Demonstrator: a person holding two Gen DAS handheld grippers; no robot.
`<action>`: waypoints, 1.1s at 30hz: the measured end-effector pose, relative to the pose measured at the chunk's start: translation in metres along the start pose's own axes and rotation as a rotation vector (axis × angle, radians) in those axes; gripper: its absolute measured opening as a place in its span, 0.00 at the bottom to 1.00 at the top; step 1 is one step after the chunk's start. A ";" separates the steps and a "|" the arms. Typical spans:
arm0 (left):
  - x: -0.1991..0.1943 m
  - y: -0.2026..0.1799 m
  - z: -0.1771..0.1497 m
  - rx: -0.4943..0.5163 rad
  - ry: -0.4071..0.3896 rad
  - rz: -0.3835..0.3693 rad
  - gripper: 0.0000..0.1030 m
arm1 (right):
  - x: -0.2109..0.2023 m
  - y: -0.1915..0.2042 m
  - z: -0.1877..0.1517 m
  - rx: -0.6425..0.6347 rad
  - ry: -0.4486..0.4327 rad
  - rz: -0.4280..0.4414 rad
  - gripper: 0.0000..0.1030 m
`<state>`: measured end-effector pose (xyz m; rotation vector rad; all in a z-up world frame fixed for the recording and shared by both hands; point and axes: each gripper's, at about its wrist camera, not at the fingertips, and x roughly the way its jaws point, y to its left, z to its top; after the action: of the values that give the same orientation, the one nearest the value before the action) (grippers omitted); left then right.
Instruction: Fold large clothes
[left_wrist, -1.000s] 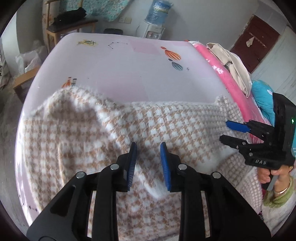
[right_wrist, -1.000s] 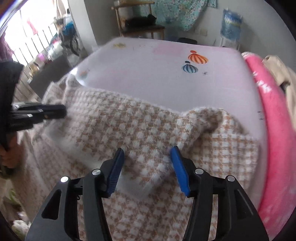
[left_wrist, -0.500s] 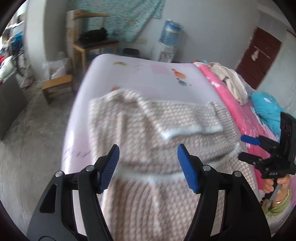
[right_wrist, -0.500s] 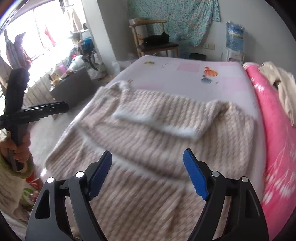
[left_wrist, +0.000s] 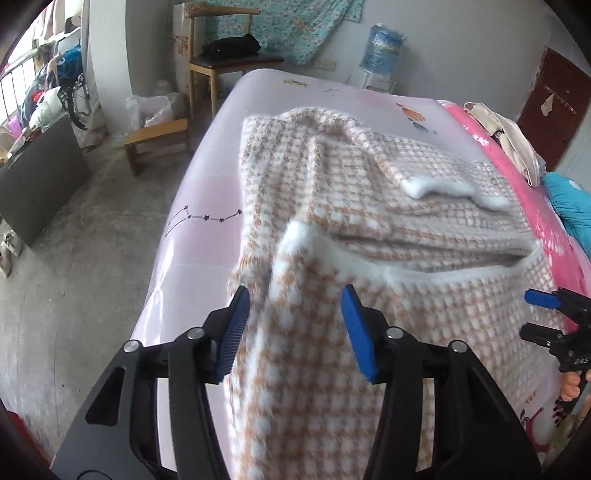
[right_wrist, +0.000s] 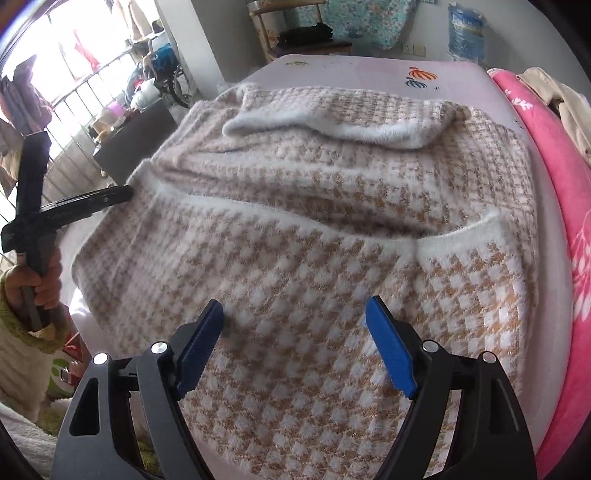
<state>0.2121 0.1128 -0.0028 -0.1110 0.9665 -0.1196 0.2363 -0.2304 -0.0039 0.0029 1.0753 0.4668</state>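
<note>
A large beige-and-white houndstooth garment lies partly folded on the pale pink bed, with white fuzzy lining showing along its turned edges; it also fills the right wrist view. My left gripper is open above the garment's near left edge, cloth between its pads but not pinched. My right gripper is open above the near part of the garment. The right gripper also shows at the right edge of the left wrist view, and the left gripper at the left of the right wrist view.
A pink floral quilt runs along the bed's right side with cream clothing on it. A wooden chair, a small stool, a water dispenser and a dark box stand on the concrete floor at left.
Both grippers have opened and pulled back from the far folded part toward the near edge of the garment. The folded-over flap now lies released on the bed.
</note>
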 end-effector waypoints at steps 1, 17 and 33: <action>0.004 0.002 0.002 -0.001 0.006 -0.009 0.43 | 0.001 -0.001 0.000 0.001 0.000 0.000 0.75; 0.024 0.022 0.010 -0.094 0.084 -0.280 0.32 | 0.006 -0.005 0.004 0.014 0.013 0.008 0.75; 0.027 -0.015 0.001 0.120 0.087 -0.010 0.35 | -0.010 -0.012 -0.011 0.025 0.002 0.035 0.75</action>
<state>0.2273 0.0942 -0.0224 0.0001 1.0430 -0.1931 0.2277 -0.2476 -0.0037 0.0436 1.0843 0.4854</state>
